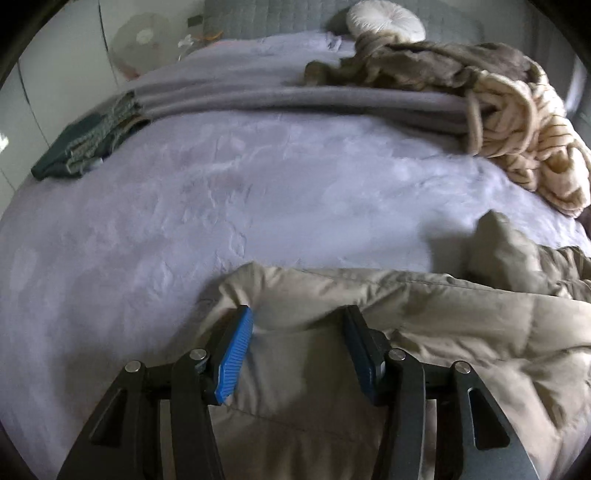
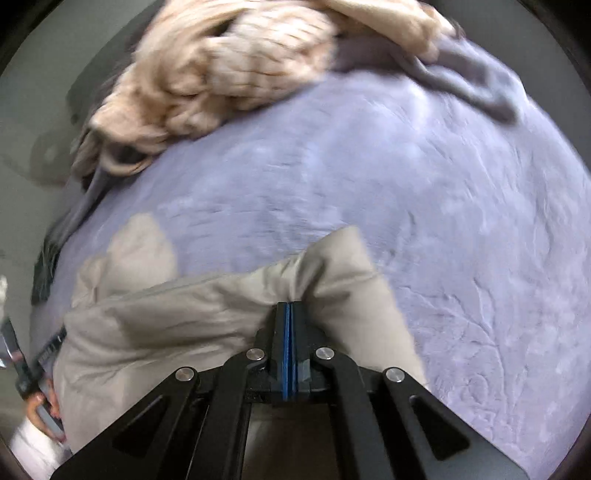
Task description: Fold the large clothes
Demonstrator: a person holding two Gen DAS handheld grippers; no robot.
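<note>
A beige padded jacket [image 1: 424, 325] lies crumpled at the near edge of a lavender bed [image 1: 221, 192]. My left gripper [image 1: 299, 314] is open, its blue pads straddling a fold of the jacket's left part without pinching it. My right gripper [image 2: 290, 306] is shut on a bunched fold of the same jacket [image 2: 207, 306], which drapes left and right of the jaws. The bed [image 2: 443, 192] stretches beyond it.
A folded grey blanket [image 1: 295, 99] crosses the far bed. A cream striped knit garment [image 1: 524, 133] and brown fur piece [image 1: 424, 70] are piled at right; the knit shows in the right wrist view [image 2: 221, 62]. A dark green folded item [image 1: 81, 147] lies at left. A white round cushion [image 1: 384, 18] sits at the headboard.
</note>
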